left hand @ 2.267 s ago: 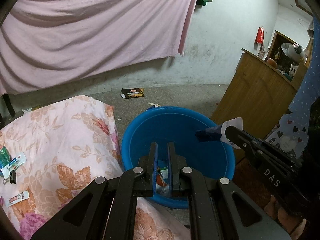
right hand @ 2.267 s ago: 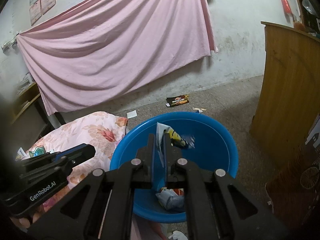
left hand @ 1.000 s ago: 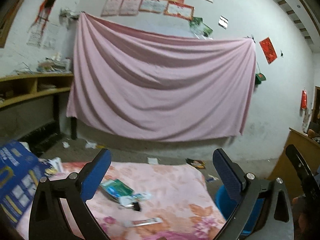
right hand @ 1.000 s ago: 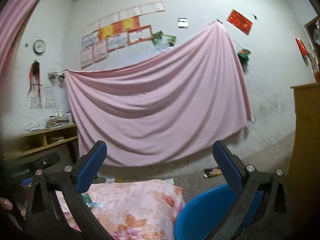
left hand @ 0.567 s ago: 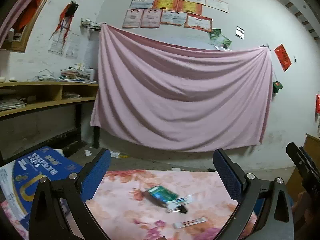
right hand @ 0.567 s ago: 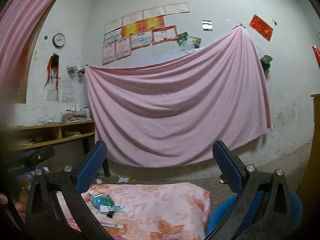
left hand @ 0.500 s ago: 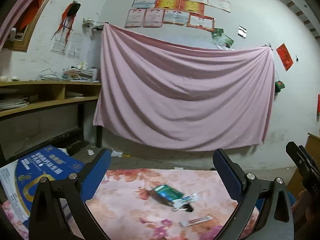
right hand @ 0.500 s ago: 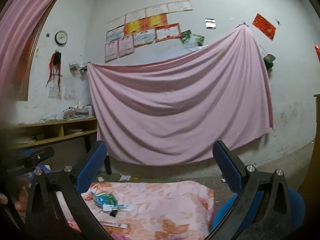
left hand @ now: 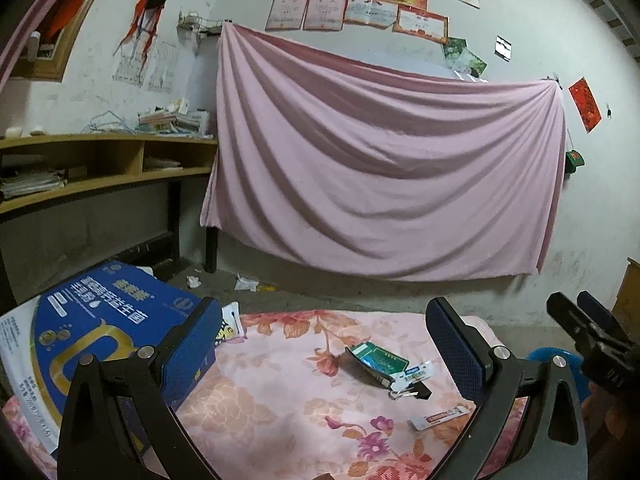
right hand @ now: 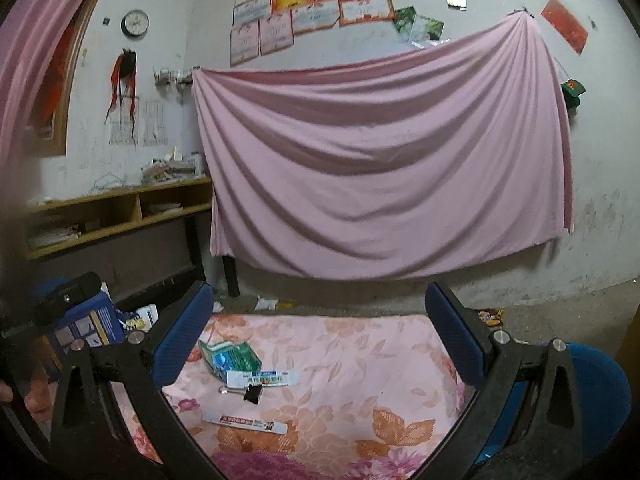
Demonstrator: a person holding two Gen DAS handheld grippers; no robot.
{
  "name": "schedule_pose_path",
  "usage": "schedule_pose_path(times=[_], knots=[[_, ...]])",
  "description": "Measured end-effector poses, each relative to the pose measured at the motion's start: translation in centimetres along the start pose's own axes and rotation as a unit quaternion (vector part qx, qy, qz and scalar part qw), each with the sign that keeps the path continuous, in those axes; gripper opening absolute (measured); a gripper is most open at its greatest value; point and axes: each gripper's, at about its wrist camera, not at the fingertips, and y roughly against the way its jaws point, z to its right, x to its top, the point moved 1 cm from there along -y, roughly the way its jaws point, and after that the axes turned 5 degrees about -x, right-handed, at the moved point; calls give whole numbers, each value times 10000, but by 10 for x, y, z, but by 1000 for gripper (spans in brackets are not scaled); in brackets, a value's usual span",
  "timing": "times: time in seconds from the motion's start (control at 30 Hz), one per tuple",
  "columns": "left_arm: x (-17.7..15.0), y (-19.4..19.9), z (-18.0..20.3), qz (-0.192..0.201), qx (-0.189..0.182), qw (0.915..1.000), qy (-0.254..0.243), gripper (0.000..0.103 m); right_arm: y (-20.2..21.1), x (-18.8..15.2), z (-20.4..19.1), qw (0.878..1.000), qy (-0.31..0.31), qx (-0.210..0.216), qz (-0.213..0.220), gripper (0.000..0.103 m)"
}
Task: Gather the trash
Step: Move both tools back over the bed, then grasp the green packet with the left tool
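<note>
Four pieces of trash lie on the floral cloth [left hand: 280, 392] in the left wrist view: a green packet [left hand: 376, 360], a white wrapper [left hand: 414, 372] touching its near end, a black binder clip [left hand: 416, 391] just beside that, and a flat sachet [left hand: 440, 417] nearer the camera. None is collected yet. The blue basin [left hand: 554, 358] peeks past the cloth's right edge. A large blue box [left hand: 100, 332] sits at the cloth's left edge. Left gripper [left hand: 324, 354]: jaws spread wide, holding nothing, above the cloth.

Right wrist view: same cluster, green packet [right hand: 228, 356] left of cloth centre [right hand: 360, 360], wrapper [right hand: 260, 378], clip [right hand: 252, 393] and sachet [right hand: 244, 422] in front of it. Basin [right hand: 592, 384] off the cloth's right side; contents hidden. Right gripper [right hand: 320, 338]: jaws fully apart, empty, touching nothing. Judgement: pickups on the cloth remain; progress beyond that can't be read here.
</note>
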Motion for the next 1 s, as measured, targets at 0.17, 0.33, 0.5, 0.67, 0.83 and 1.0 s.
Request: schedule_pose_path(times=[0.17, 0.33, 0.5, 0.67, 0.83, 1.0], knots=[[-2, -16, 0, -244, -75, 9997, -13, 100, -13, -7, -8, 9996, 172, 14, -223, 103], [-4, -37, -2, -527, -150, 9985, -11, 100, -26, -14, -14, 9981, 328, -13, -522, 103], [-7, -61, -7, -972, -210, 9950, 86, 99, -47, -20, -14, 9941, 358, -78, -1019, 103], [-9, -81, -6, -1295, -335, 9909, 130, 97, -71, -27, -10, 9867, 263, -50, -1600, 103], [-20, -109, -7, -1811, -663, 9809, 246, 65, -90, -35, -5, 9768, 175, -117, -2133, 103], [-32, -133, -14, -2321, -1019, 9654, 617, 44, -100, -43, -6, 9688, 38, -81, -2476, 96]])
